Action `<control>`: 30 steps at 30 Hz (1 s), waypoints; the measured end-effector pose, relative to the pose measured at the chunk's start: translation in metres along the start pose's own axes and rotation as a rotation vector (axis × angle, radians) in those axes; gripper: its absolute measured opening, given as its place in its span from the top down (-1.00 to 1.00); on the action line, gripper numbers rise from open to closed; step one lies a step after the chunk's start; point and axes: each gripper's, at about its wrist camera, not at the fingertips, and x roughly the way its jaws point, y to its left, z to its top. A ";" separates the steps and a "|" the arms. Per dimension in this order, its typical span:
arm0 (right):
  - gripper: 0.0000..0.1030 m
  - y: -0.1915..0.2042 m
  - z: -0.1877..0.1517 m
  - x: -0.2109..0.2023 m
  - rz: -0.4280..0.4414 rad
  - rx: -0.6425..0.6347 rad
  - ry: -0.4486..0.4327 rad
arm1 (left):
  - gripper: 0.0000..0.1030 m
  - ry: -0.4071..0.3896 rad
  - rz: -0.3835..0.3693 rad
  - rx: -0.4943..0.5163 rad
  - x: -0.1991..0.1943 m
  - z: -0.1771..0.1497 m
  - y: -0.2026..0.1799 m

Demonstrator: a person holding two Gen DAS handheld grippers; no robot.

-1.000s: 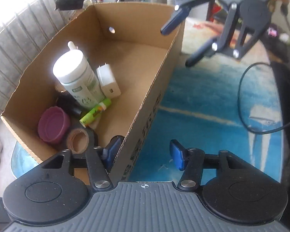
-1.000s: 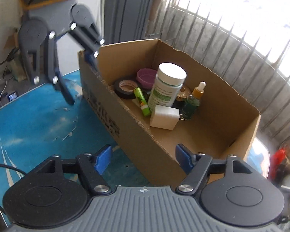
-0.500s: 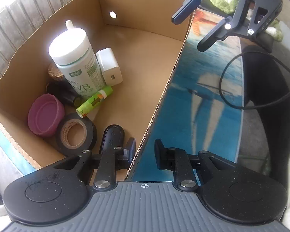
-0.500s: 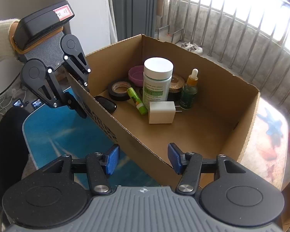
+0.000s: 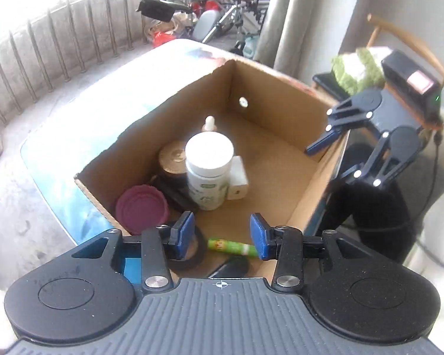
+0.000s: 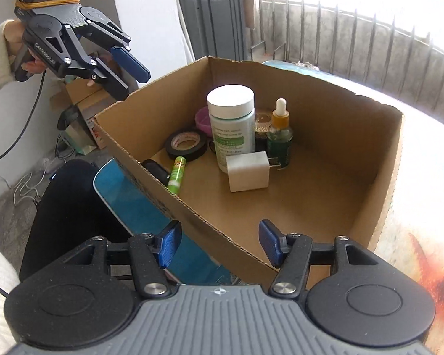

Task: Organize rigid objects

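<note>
Both grippers have swung since a moment ago: the left gripper [image 5: 222, 238], which was pinched on the near wall of the cardboard box [image 6: 192, 207], has let go and lifted clear, its jaws opening with nothing between them. The right gripper [image 6: 219, 244] hangs over the near right rim, jaws parted and empty, straddling the box wall without pressing it.

Everything I can see is already inside the box, bunched at its left end: white pill bottle [image 6: 232, 124] upright, dropper bottle [image 6: 279, 131] just beside it, white charger plug [image 6: 247, 171] in front, black tape roll [image 6: 186, 145], green tube [image 6: 176, 174] lying flat, purple lid [image 5: 140, 208], a small black item [image 6: 157, 171] against the near wall. The blue tabletop [image 6: 142, 204] beside the box shows nothing loose, so I judge the gathering is about finished.
</note>
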 end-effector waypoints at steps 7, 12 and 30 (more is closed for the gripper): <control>-0.16 0.007 -0.003 -0.001 0.002 0.012 -0.009 | 0.48 0.085 0.000 -0.023 0.043 -0.003 0.004; -0.20 0.005 -0.006 -0.016 -0.004 0.056 -0.074 | 0.33 -0.069 0.126 -0.074 0.021 -0.006 -0.019; -0.67 0.055 -0.009 -0.089 -0.389 0.316 -0.540 | -0.99 -0.587 0.428 -0.444 -0.003 -0.046 -0.132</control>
